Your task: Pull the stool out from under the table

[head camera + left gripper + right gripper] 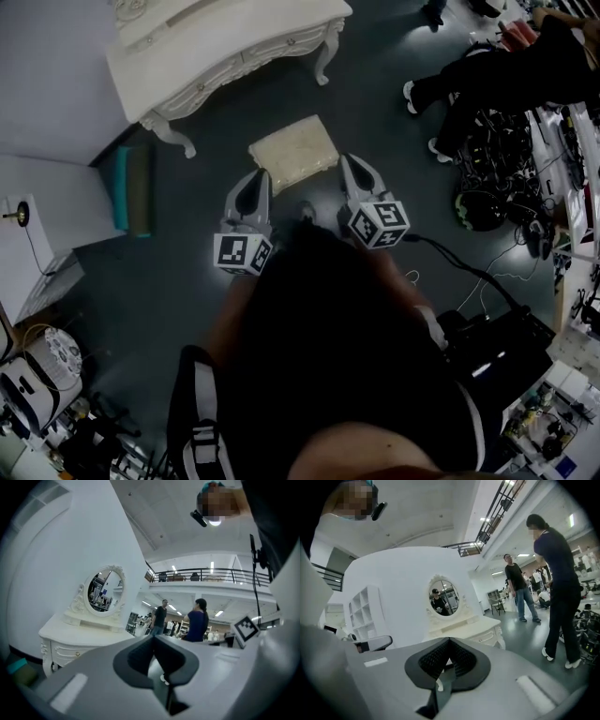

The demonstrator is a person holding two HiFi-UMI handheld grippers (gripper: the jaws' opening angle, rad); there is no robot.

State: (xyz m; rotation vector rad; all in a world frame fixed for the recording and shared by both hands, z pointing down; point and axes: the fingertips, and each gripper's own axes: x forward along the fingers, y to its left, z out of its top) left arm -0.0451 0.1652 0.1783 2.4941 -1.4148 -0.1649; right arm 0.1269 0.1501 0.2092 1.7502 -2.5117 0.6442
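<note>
The stool (292, 150), with a cream padded seat, stands on the dark floor in front of the white dressing table (220, 42), out from beneath it. My left gripper (258, 178) and right gripper (352, 165) are held close to my body, a little short of the stool's near edge, one on each side, touching nothing. Both point roughly level toward the table. In the left gripper view the left gripper (153, 637) has its jaws together and empty, with the table and its oval mirror (104, 592) ahead. The right gripper (449, 640) is shut too, facing the mirror (443, 597).
A teal box (131, 187) lies by the wall left of the table. A person in dark clothes (497, 66) stands at the upper right beside tangled cables and gear (497, 187). Two people (555, 583) stand on the open floor to the right.
</note>
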